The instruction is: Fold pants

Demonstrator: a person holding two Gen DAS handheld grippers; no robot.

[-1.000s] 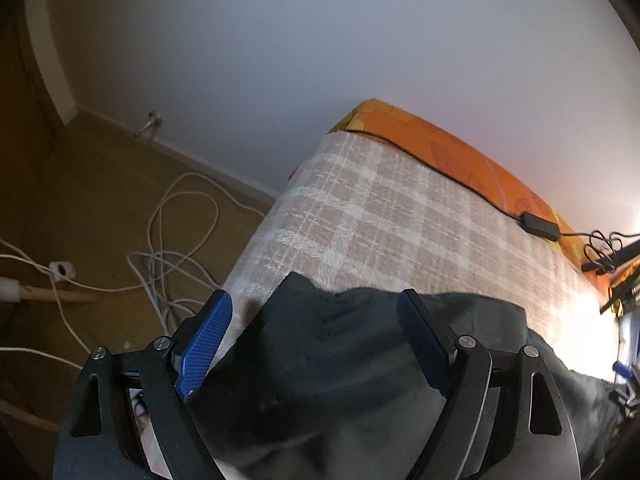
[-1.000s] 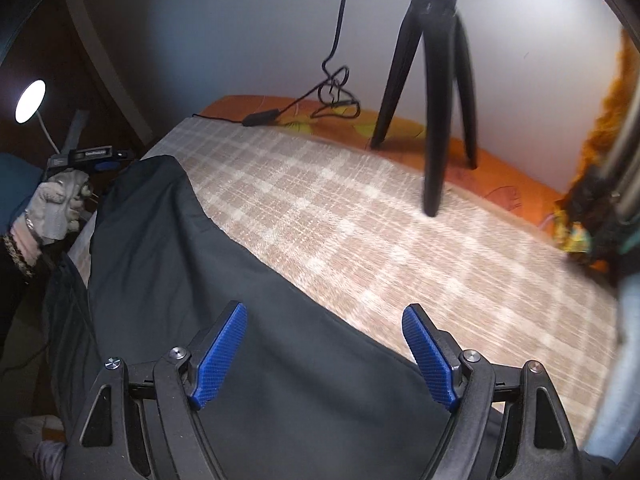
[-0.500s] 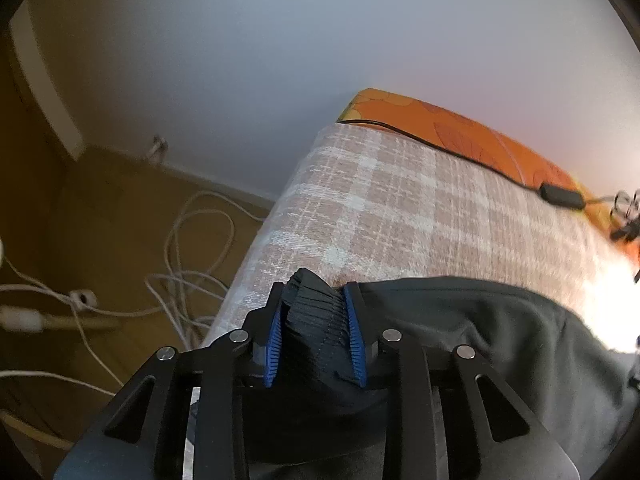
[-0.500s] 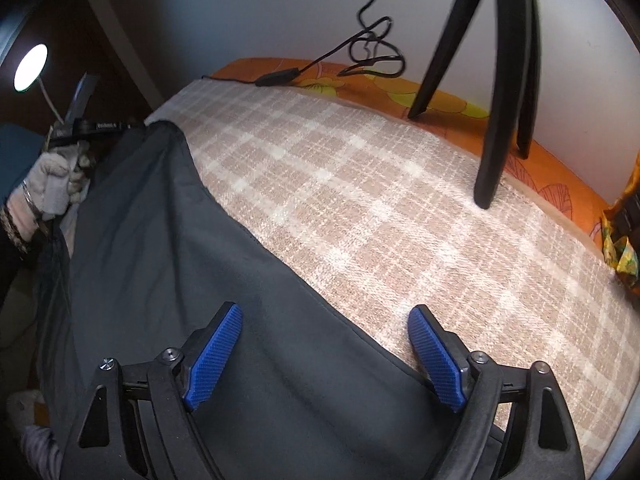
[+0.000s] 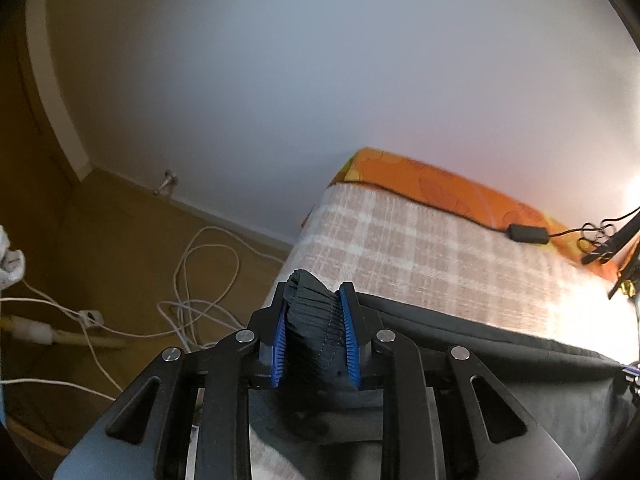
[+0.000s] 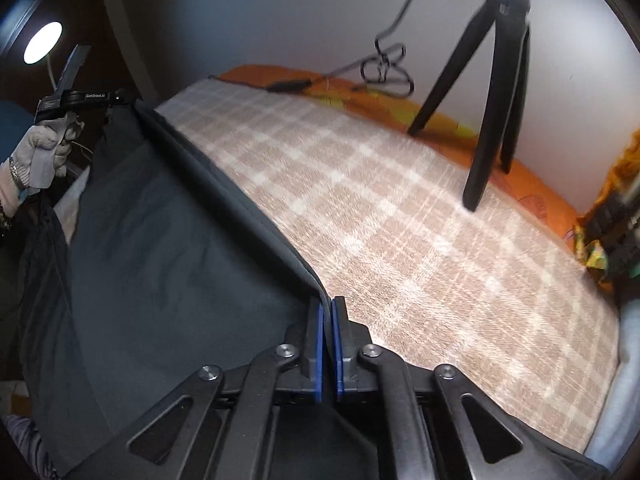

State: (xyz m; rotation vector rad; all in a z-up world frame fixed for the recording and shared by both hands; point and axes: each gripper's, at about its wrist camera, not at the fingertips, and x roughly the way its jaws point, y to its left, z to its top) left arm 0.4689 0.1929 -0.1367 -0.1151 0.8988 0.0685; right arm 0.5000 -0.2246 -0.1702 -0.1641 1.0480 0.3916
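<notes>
Dark grey pants (image 6: 160,240) lie along the near side of a plaid-covered bed (image 6: 400,220). My left gripper (image 5: 314,300) holds the bunched, ribbed waistband (image 5: 312,316) at the bed's corner; its blue pads press on the fabric and the jaws are still closing a little. The pants' edge (image 5: 460,330) runs taut to the right from there. My right gripper (image 6: 327,304) is shut on the pants' far edge, a thin fold pinched between its pads. In the right wrist view a gloved hand (image 6: 40,152) carries the left gripper (image 6: 86,98) at the far end of the pants.
An orange sheet (image 5: 440,192) runs along the wall. On it lie a black power adapter (image 5: 526,234) and cable. A black tripod (image 6: 496,80) stands at the bed's far side. White cables (image 5: 200,272) sprawl on the wooden floor left of the bed.
Both grippers were open over the pants a second ago. The left one closed on the waistband first and lifted it; the right one has now shut on the pants' edge.
</notes>
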